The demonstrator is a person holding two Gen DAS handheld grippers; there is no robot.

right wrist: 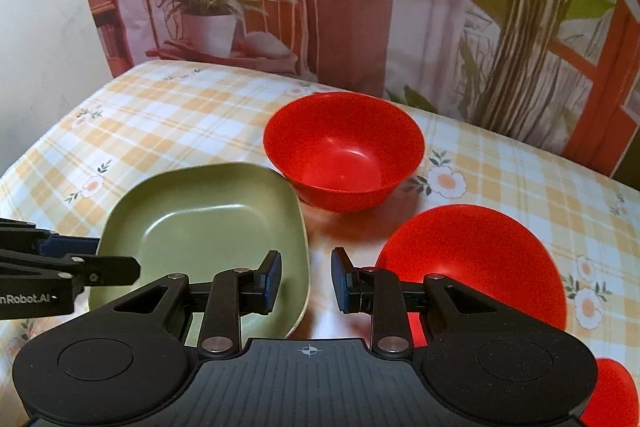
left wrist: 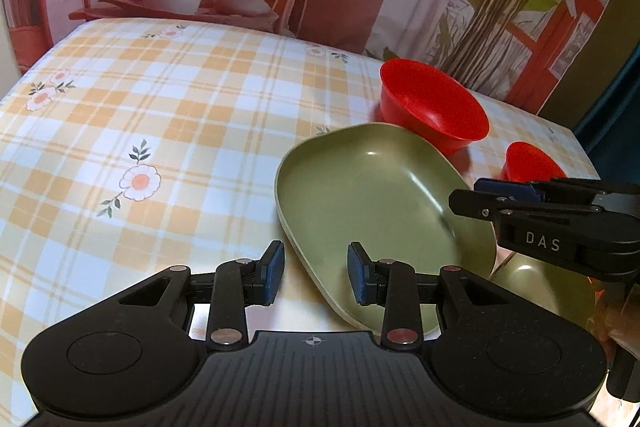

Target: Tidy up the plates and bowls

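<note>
- Left wrist view: I am holding my left gripper (left wrist: 316,273) low over the checked tablecloth (left wrist: 140,115), its blue-padded fingers standing apart with nothing between them, straddling the near rim of the green plate (left wrist: 368,195).
- The plate is a squarish, rounded-corner dish of smooth matte plastic. It appears tilted here, though the fisheye may be exaggerating that, and a second green dish (left wrist: 540,287) is showing just beyond its right edge.
- My right gripper (left wrist: 472,203) is reaching in from the right at the plate's far rim; from this side I cannot tell whether its fingers are together.
- A glossy red bowl (left wrist: 436,107) is sitting behind the plate, touching or nearly so, and a smaller-looking red one (left wrist: 532,163) is peeking over the right gripper.
- Right wrist view: my right gripper (right wrist: 306,277) is hovering with fingers parted and empty, one pad over the green plate's (right wrist: 200,227) right rim, the other beside the near red bowl (right wrist: 480,267).
- The far red bowl (right wrist: 344,151) is standing upright, round and deep, just behind the plate.
- I judge I am lining up a grasp on the plate; next I need one rim squarely between the pads before closing, since the slick thin edge could slip.
</note>
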